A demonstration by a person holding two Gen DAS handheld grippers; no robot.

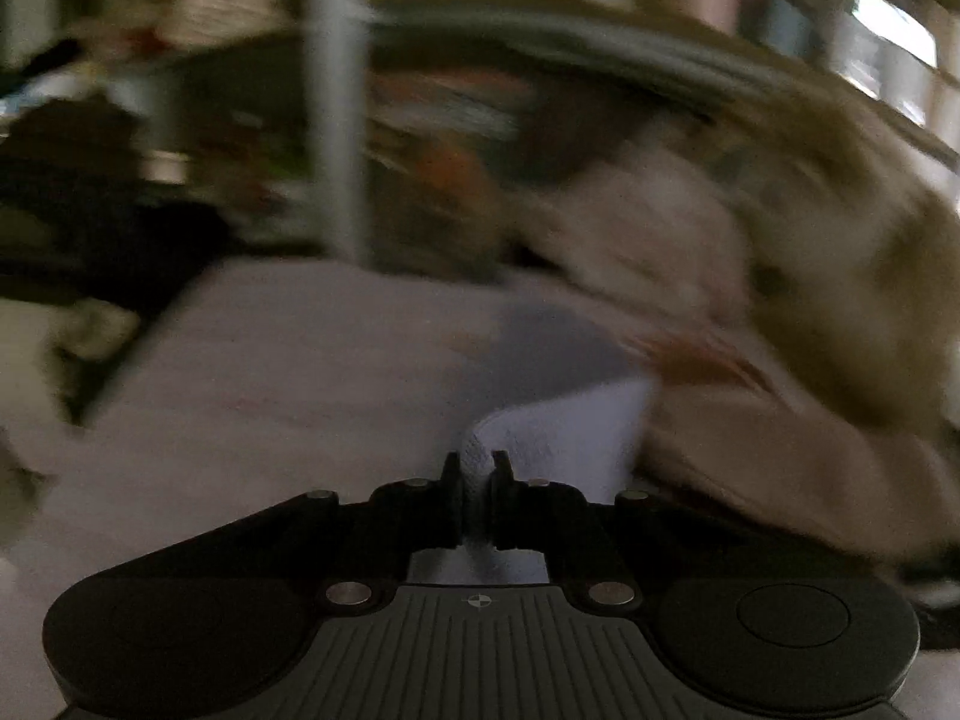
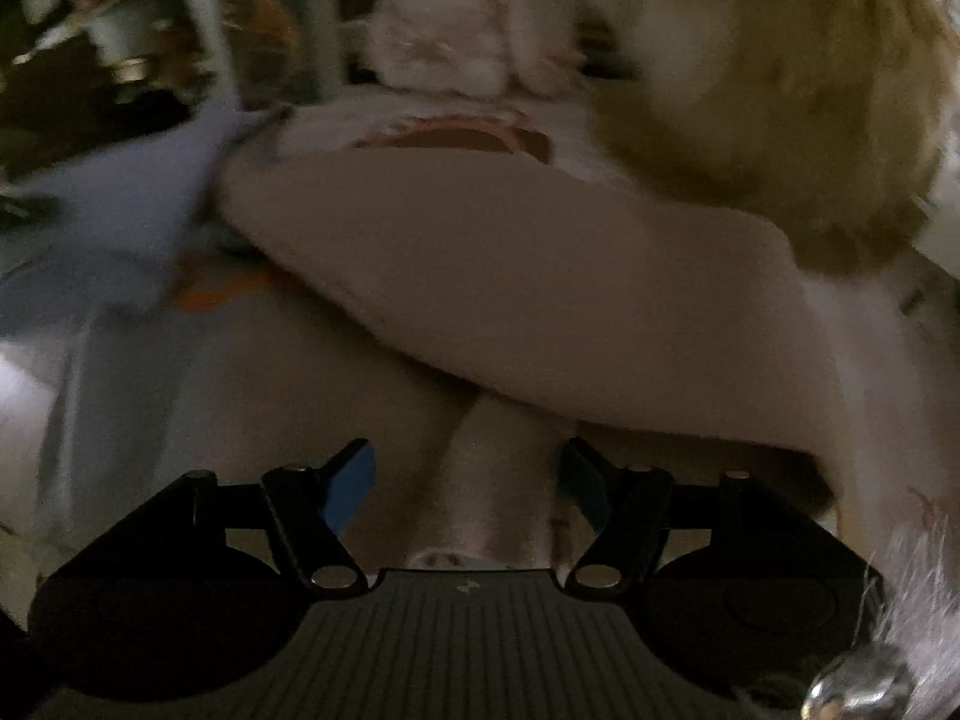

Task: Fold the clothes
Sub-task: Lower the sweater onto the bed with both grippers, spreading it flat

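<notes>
My left gripper (image 1: 477,480) is shut on a fold of pale blue-white cloth (image 1: 558,426) and holds it just above a pale surface. The cloth runs to the right toward a beige garment (image 1: 750,450). The left wrist view is blurred by motion. My right gripper (image 2: 468,480) is open, its fingers (image 2: 351,480) standing on either side of a ridge of beige fabric (image 2: 498,480) without closing on it. A large beige garment (image 2: 510,276) with a dark neck opening lies just ahead. The pale blue cloth (image 2: 132,198) shows at the left.
A brown and white plush toy (image 2: 798,96) lies at the right over the beige garment, also seen in the left wrist view (image 1: 852,276). A white plush toy (image 2: 456,30) sits behind. A pale vertical pole (image 1: 336,102) stands at the back. Dark clutter (image 1: 90,198) lies left.
</notes>
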